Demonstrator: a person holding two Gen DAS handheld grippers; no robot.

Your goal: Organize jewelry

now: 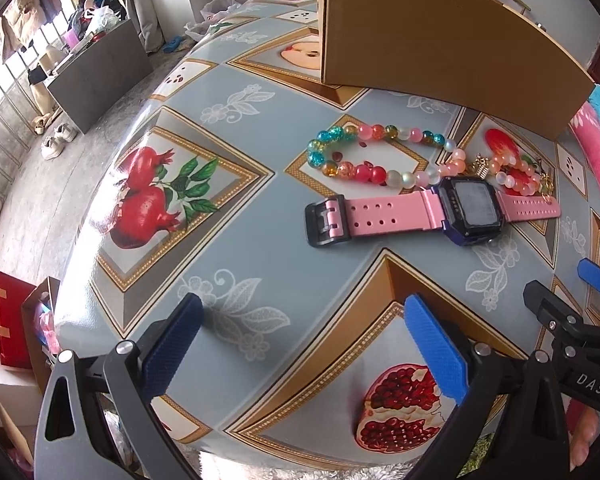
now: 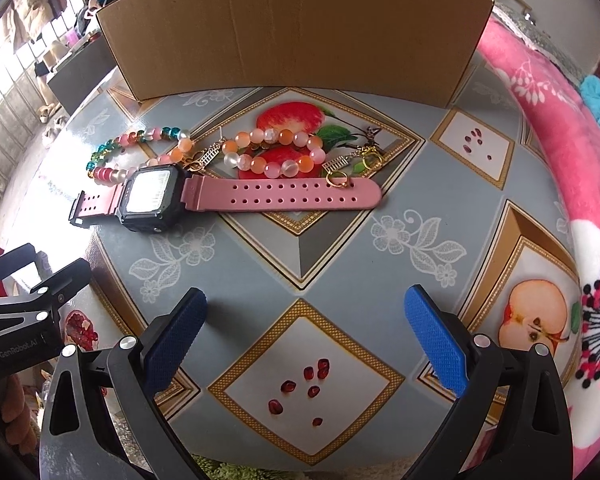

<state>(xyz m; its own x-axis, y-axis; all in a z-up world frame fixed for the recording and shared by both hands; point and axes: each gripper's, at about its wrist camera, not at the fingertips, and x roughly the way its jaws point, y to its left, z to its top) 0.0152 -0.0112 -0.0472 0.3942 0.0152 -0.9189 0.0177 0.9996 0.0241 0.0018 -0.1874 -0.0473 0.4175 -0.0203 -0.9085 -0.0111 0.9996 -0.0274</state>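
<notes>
Pink-strapped digital watch with a black square case [image 2: 152, 196] is lying flat on the worktop [image 2: 300, 264], strap stretched out, in front of the upright brown cardboard box [image 2: 300, 36]. Multicolour glass-bead bracelet [image 1: 364, 152] is sitting between watch and box, touching the watch's case end. Orange-and-white bead bracelet with gold charms [image 2: 276, 152] is lying just beside it, also between watch and box, one gold ring resting on the strap.

Nothing is being gripped. Left tongs [image 1: 304, 344] and right tongs [image 2: 304, 336] are both hovering apart, empty, on the near side of the watch.

Looks like the opening step: first pick pending. Watch is nearest and unobstructed, so probably first. Next move calls for closing across the strap's narrow width; that charm ring may drag along. Box interior isn't visible.
</notes>
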